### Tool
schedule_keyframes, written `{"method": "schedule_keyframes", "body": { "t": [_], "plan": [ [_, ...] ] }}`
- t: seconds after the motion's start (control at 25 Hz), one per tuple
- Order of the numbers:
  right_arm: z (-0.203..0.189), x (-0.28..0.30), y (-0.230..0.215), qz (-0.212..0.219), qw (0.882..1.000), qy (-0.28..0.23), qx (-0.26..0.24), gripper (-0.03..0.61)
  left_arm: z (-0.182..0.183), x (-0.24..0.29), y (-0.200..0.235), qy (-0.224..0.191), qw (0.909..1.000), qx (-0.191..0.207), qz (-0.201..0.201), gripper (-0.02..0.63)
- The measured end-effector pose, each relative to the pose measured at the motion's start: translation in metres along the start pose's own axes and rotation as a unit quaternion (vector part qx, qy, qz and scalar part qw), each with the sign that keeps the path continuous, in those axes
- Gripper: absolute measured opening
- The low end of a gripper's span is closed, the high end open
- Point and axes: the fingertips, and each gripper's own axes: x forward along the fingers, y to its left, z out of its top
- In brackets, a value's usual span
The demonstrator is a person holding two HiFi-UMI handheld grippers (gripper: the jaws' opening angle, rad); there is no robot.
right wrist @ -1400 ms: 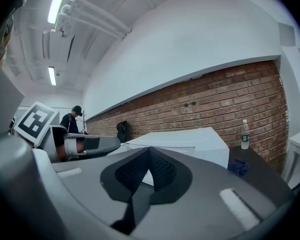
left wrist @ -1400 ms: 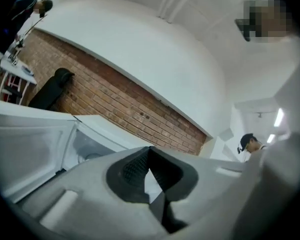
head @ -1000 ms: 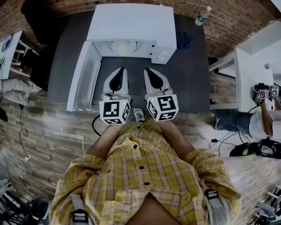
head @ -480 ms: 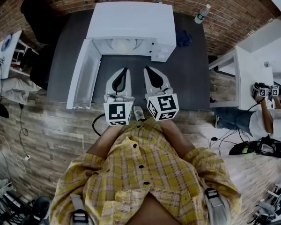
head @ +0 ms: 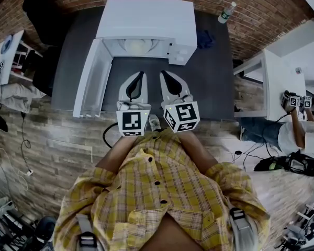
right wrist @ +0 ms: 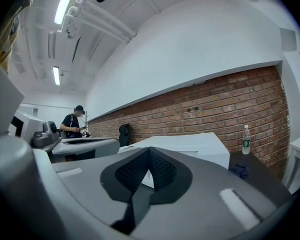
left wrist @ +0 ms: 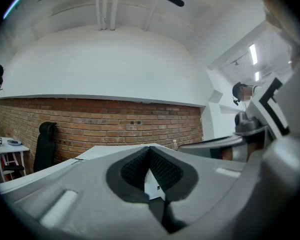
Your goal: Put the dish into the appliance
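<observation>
The white appliance (head: 146, 20), a microwave, stands at the back of the dark table (head: 209, 88) with its door (head: 91, 80) swung open to the left. A pale round dish (head: 136, 46) lies inside its cavity. My left gripper (head: 141, 75) and right gripper (head: 163, 73) hover side by side over the table in front of the opening, both pointing at it. Both are shut with nothing between the jaws. In the left gripper view the left gripper (left wrist: 150, 149) has its jaws pressed together, and the right gripper (right wrist: 149, 150) looks the same in the right gripper view, with the microwave (right wrist: 190, 146) beyond.
A water bottle (head: 226, 13) and a crumpled blue cloth (head: 204, 40) sit right of the microwave. A black chair (head: 42, 14) stands at the back left. A white table (head: 275, 82) and another person (head: 293, 129) are to the right.
The left gripper has shifted slightly right, closer to the right gripper. Both stay shut and empty.
</observation>
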Motion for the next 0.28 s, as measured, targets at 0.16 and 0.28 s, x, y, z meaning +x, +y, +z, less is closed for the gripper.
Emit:
{"method": "schedule_keyframes", "body": {
  "t": [0.16, 0.28],
  "plan": [
    [-0.0013, 0.0007, -0.0022, 0.0, 1.0, 0.002, 0.002, -0.003, -0.0001, 0.0016, -0.0024, 0.001, 1.0, 0.005, -0.002, -0.002],
    [-0.0022, 0.0017, -0.0038, 0.003, 1.0, 0.003, 0.002, -0.003, 0.0014, 0.0041, -0.0058, -0.001, 0.9999, 0.011, -0.005, -0.002]
  ]
}}
